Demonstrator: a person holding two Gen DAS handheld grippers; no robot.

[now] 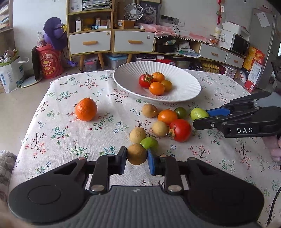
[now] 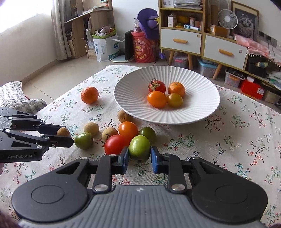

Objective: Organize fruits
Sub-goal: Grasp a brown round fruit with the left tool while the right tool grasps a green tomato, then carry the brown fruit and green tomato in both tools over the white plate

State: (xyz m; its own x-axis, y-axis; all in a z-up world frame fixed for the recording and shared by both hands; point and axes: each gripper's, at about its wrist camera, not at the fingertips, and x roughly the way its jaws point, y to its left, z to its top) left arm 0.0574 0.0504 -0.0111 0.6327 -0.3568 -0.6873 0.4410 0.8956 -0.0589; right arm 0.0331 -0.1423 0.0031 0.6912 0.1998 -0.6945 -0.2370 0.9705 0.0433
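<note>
Left gripper (image 1: 137,157) pinches brown fruit (image 1: 136,154); right gripper (image 2: 140,157) closes around green fruit (image 2: 139,148). Risk: round fruit slipping, scattering neighbours.

A lived-in home, a family living room

A floral tablecloth (image 1: 70,122) covers the table; behind it stands a wooden cabinet (image 1: 110,26) with white drawers, stacked papers, a small white fan (image 1: 133,12) and a framed cat picture (image 1: 149,12); storage bins, a microwave (image 1: 239,43), shopping bags and toys crowd the tiled floor.
</note>
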